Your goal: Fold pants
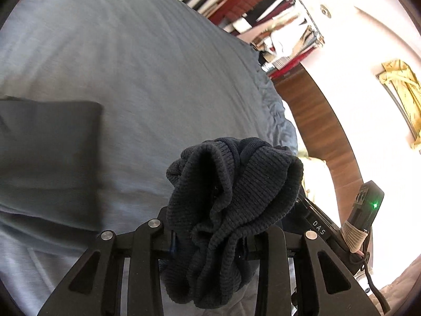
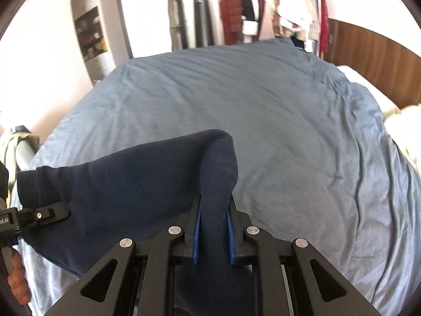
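Two grips on the pants [image 2: 126, 192], one at each end of the stretch. Right gripper [image 2: 213, 233] clamped on a thick fold of navy cloth, blue pads [image 2: 196, 234] pressing from both sides, fabric arching up ahead of the gripper and trailing off to its left. Left gripper [image 1: 215, 239] closed on a bunched ribbed band (likely the waistband or a cuff), the wad spilling forward over the fingers and hiding the pads. In the right wrist view, at far left, that other gripper pinching the same garment, a hand [image 2: 15, 276] below it. Garment lifted clear of the blue bed [image 2: 276, 121] ahead, probably to let it hang straight and shake flat before laying it down. Off to the left gripper's left, a dark folded piece [image 1: 47, 158] resting on the bed, apparently already finished. Beyond the bed, a clothes rack [image 2: 263, 8].
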`<state>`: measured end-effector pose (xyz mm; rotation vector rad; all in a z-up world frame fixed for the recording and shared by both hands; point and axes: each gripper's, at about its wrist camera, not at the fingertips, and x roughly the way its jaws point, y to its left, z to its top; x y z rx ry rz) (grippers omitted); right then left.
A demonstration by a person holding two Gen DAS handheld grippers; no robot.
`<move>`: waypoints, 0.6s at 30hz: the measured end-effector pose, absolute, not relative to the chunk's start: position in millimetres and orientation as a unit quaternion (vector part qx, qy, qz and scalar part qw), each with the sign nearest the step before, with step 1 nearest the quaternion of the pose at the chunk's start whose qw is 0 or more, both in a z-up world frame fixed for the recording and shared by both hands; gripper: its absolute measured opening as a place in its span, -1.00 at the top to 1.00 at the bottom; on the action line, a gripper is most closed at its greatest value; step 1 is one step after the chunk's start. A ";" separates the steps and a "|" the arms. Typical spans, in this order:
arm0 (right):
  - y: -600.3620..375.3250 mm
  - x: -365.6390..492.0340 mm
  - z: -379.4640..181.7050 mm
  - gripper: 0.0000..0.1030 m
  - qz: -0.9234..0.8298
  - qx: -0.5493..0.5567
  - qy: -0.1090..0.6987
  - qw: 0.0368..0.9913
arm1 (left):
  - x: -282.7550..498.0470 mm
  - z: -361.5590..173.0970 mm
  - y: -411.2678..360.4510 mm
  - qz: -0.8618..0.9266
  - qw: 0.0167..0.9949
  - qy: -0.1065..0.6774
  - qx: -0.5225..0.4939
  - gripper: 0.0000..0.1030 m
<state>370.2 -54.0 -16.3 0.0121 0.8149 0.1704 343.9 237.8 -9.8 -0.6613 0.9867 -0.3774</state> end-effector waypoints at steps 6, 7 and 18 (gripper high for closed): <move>1.4 371.2 -9.1 0.67 0.123 0.012 0.394 0.911 | 329.1 6.7 297.5 -0.139 0.828 0.452 -0.302 0.37; 11.8 372.5 -9.1 0.67 0.130 0.018 0.395 0.909 | 327.3 8.2 307.1 -0.133 0.829 0.451 -0.302 0.37; 121.4 372.8 -16.5 0.67 0.177 0.022 0.384 0.906 | 324.6 -0.4 407.3 -0.106 0.845 0.451 -0.268 0.37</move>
